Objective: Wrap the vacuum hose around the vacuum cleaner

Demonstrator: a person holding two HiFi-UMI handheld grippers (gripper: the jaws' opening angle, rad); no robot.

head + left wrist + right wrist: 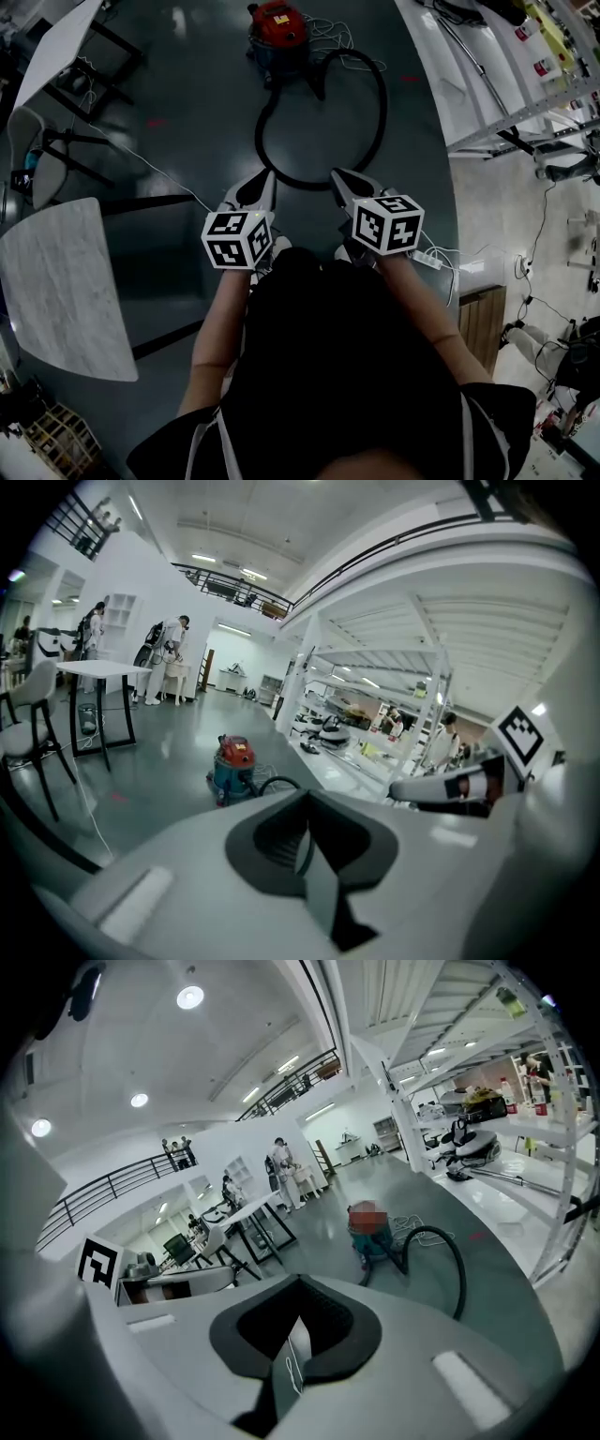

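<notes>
Grey floor (187,84) lies open between vacuum cleaner (277,28) and left claw (265,180), right claw (337,178), both closed empty; hose (384,98) loops there.

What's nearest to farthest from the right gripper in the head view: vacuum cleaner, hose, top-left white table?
1. Hose, looped just ahead of the right gripper.
2. Vacuum cleaner, beyond the loop.
3. White table, far top left.
</notes>
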